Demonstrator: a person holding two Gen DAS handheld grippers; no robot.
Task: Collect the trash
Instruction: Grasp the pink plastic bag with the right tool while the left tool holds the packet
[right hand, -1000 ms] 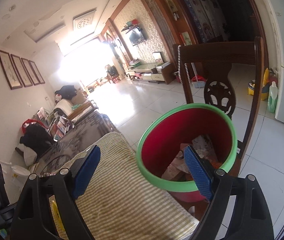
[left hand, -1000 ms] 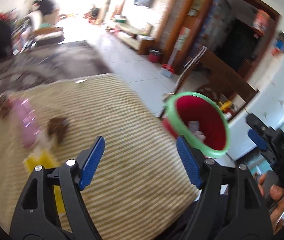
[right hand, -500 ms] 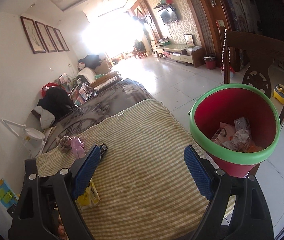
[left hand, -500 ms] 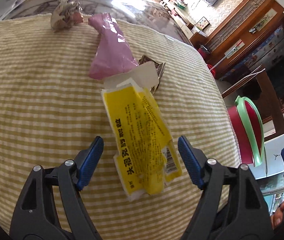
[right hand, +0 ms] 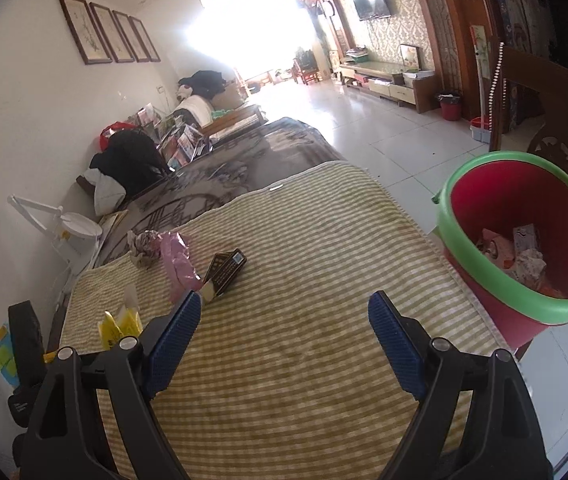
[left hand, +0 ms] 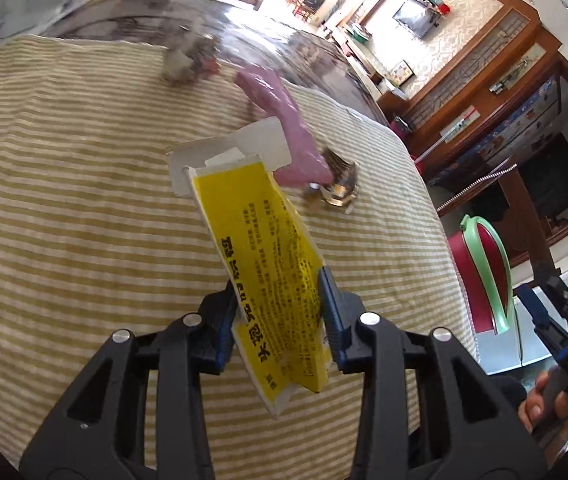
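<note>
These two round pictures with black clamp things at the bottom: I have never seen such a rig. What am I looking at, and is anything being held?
No robot here: a person holds hand tongs in each hand, each carrying a fisheye camera that looks along its blue pads. In the left view, the left tongs are shut on a yellow box, lifted off the striped cloth. Beyond it lie a pink bag, a dark pack and a crumpled wad. In the right view, the right tongs are open and hold nothing. A red bin with a green rim, already holding trash, stands past the cloth's edge.
</note>
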